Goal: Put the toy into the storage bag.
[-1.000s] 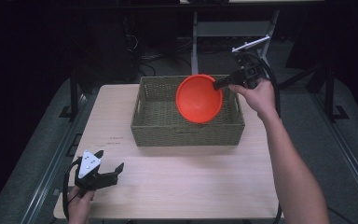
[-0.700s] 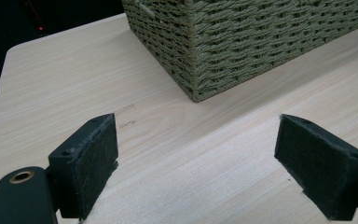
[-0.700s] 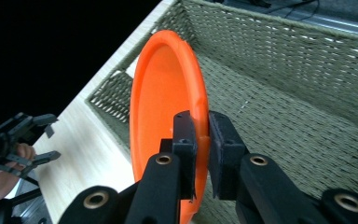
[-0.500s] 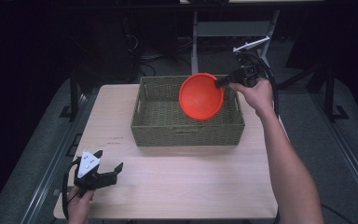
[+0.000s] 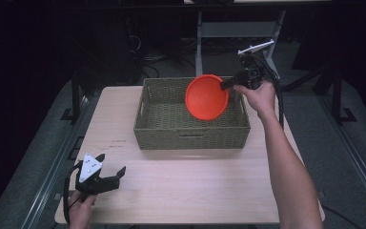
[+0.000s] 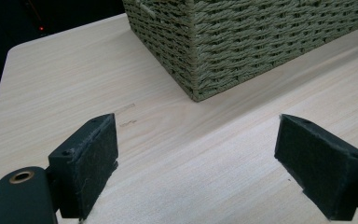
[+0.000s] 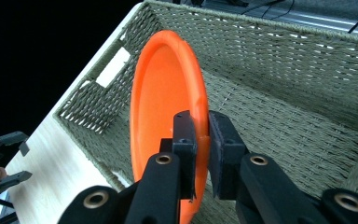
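right tongs point(image 5: 228, 84) were clamped on the rim of the orange plate point(image 5: 207, 97), jaws pinched narrow with the rim between the pads, seen clearly in the right gripper view point(image 7: 200, 135). plate point(image 7: 168, 116) was held on edge, near upright, hanging over the right half of the woven basket point(image 5: 143, 112), not touching its floor as far as i could tell. concave face was turned toward the person's side in the high view. basket point(image 7: 279, 98) looked empty inside, sat at the far middle of the desk point(image 5: 195, 191).

left tongs point(image 5: 108, 179) rested low at the near left corner of the desk, jaws spread wide, holding nothing; left gripper view had bare desk point(image 6: 177, 154) between the pads and the basket corner point(image 6: 223, 51) ahead, well apart.

handling, judged: plate looked like thin rigid plastic, light, smooth and a bit slippery, so a one-point rim pinch could let it swing or rotate in the pads. not fragile, a short drop probably wouldn't hurt it. rim was the sensible place to grab, the raised lip gave the pads something to bite; the flat middle offered no hold. grip sat deep enough that the rim went past the pad tips. basket was stiff weave, likely light enough to slide if knocked.
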Demonstrator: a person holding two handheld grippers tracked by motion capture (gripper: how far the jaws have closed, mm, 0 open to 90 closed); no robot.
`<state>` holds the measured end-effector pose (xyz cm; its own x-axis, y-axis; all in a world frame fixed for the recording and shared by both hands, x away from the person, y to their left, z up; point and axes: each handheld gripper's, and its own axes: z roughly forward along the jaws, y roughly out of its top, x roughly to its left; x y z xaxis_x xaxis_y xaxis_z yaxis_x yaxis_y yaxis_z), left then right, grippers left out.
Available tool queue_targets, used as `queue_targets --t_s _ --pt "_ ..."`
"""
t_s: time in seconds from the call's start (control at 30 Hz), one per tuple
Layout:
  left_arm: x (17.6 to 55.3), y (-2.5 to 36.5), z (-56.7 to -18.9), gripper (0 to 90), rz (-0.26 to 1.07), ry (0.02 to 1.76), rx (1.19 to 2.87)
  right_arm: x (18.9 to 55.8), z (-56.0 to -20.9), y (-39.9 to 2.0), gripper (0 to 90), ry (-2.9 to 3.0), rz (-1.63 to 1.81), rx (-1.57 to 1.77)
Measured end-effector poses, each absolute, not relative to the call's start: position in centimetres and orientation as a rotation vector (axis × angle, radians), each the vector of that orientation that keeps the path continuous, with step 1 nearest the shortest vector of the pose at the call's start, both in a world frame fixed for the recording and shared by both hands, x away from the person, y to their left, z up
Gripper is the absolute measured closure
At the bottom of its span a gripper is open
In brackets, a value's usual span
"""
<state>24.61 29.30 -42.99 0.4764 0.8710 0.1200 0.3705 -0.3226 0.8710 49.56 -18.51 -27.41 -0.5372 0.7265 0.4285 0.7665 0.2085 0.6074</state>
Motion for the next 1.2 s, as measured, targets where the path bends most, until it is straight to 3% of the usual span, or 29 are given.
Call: queue_targets --t_s 1.2 --pt "24.7 29.3 -43.0 12.8 0.758 1.030 1.911 51.4 -31.4 -17.9 81.7 -2.361 -1.173 -1.573"
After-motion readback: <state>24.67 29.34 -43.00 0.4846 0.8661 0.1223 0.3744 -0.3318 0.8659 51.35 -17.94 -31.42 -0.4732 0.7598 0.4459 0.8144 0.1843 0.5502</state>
